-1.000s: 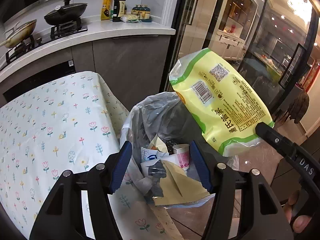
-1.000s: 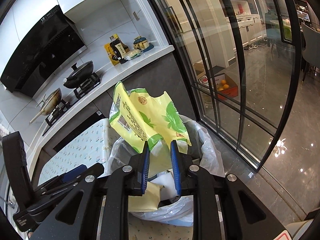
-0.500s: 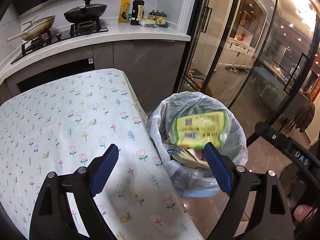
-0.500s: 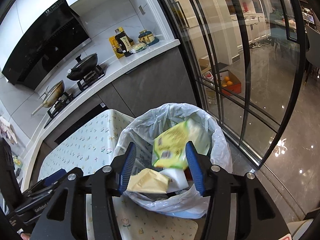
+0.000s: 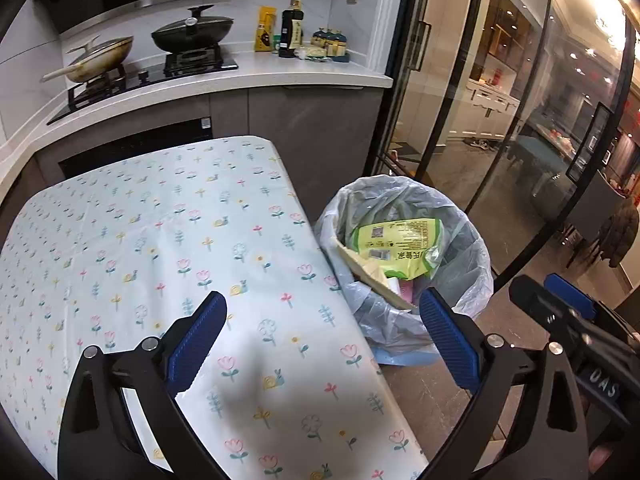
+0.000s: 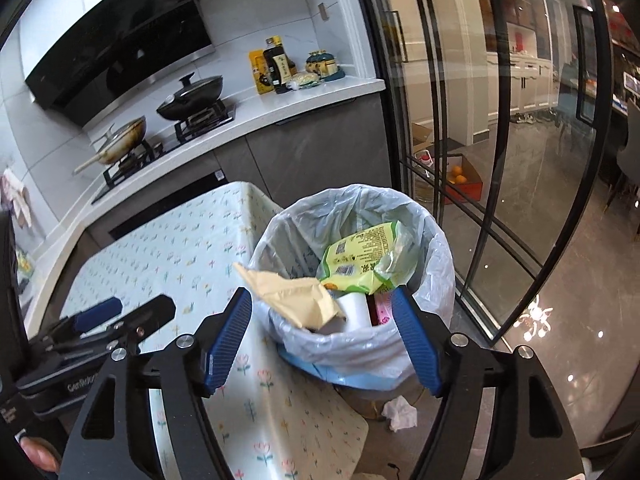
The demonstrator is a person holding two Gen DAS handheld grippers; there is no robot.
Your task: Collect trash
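Item: green bag (image 6: pixel 362 260), a second before pinched upright in the right gripper (image 6: pixel 320 338) above the bin (image 6: pixel 436 280); now lay loose in the bin, just ahead of both grippers, atop a tan envelope (image 6: pixel 296 298) and cup (image 6: pixel 354 308).
Right gripper: empty, jaws opening.
Left gripper (image 5: pixel 320 344): empty, jaws opening, over the table (image 5: pixel 140 240) edge.
Status: drop judged complete.
Markings: QR code, barcode, print unreadable; "DAS" on right gripper body.
Outstanding: tissue (image 6: pixel 400 414) on floor below the right gripper.

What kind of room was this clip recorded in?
A home kitchen, most likely: a gas stove with a lidded wok, sauce bottles on the counter, and a lined trash bin beside a cloth-covered table.
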